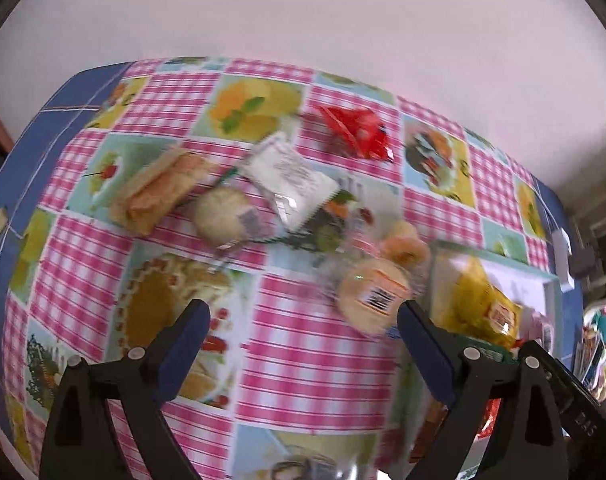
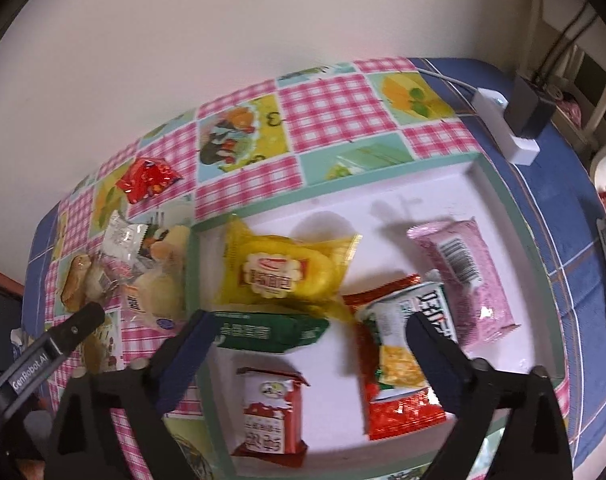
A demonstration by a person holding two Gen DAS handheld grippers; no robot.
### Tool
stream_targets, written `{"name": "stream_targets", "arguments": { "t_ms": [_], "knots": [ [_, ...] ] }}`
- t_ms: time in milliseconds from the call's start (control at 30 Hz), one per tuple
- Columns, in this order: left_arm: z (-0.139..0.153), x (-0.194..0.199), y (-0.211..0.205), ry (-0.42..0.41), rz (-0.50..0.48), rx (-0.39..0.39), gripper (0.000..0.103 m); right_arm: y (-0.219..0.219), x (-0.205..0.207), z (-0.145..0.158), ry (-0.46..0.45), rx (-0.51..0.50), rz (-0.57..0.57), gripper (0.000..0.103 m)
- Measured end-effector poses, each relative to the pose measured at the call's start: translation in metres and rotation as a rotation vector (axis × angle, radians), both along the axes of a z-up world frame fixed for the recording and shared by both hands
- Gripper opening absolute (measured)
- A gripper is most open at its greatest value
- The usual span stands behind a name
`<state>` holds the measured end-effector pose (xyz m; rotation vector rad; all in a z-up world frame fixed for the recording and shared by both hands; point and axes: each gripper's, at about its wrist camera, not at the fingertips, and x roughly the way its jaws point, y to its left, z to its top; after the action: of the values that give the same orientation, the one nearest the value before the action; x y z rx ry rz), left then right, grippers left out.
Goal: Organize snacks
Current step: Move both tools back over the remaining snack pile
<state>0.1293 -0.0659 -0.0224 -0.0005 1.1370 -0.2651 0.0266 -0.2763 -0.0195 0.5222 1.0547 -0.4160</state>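
1. The step in hand looks like gathering the loose snacks off the counter into the white tray, which already holds six packets

2. The left gripper is spread wide and holds nothing; just ahead and to its right lies a round wrapped cake with a barcode label, close by its right finger but apparently not touching

3. The next move likely calls for centring the fingers on that cake before closing; blur makes the gap hard to judge

4. Farther ahead lie a white sachet and a red packet

5. The right gripper hangs wide apart and empty over the tray, a green packet by its left finger, a yellow packet ahead
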Motion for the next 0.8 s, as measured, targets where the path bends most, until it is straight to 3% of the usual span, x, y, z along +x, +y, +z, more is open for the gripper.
{"name": "stream_targets", "arguments": {
  "t_ms": [400,800],
  "knots": [
    [0.008,0.020,0.067,-0.077,0.139,0.002,0.103,0.048,0.028,0.007,-0.058,0.011,0.086,0.103],
    [0.003,0.037,0.085,-0.088,0.140,-0.003,0.103,0.098,0.060,0.005,-0.116,0.034,0.179,0.103]
  ]
}}
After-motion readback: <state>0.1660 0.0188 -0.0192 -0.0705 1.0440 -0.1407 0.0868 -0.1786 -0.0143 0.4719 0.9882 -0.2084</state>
